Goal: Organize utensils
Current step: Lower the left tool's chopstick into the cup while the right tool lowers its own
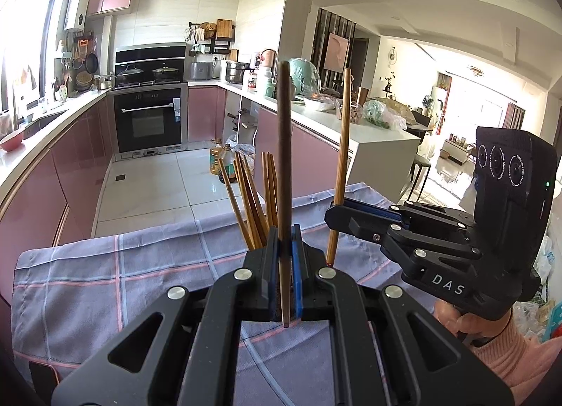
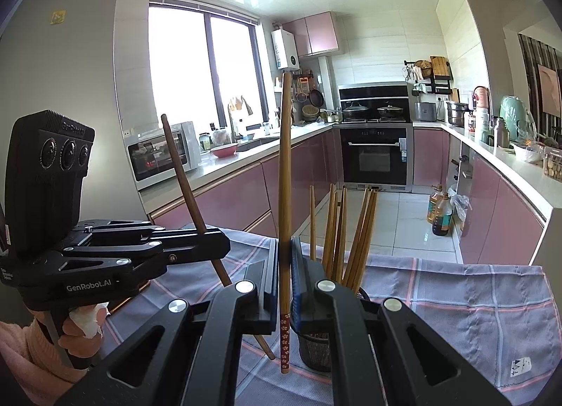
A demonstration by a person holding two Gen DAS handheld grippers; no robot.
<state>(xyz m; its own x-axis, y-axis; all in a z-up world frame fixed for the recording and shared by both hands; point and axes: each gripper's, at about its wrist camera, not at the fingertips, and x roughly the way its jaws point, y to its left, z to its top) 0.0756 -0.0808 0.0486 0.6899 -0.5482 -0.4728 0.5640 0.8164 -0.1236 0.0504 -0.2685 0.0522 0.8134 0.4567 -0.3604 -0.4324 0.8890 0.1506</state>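
Observation:
My left gripper [image 1: 285, 258] is shut on a dark brown chopstick [image 1: 283, 160], held upright above the table. My right gripper [image 2: 285, 283] is shut on a lighter chopstick with a red flowered end [image 2: 285, 195], also upright. Each gripper shows in the other's view: the right gripper [image 1: 337, 216] with its chopstick [image 1: 340, 160], the left gripper [image 2: 214, 244] with its dark chopstick [image 2: 189, 195]. A dark mesh holder [image 2: 316, 349] with several wooden chopsticks [image 2: 351, 237] stands on the cloth just beyond my right gripper; the chopsticks also show in the left wrist view [image 1: 249, 202].
A blue-grey checked cloth [image 2: 474, 307] covers the table. Behind lie a tiled floor, pink cabinets, an oven [image 2: 374, 156], oil bottles [image 2: 439, 212] on the floor, and a white counter [image 1: 368, 131] with bags and bowls.

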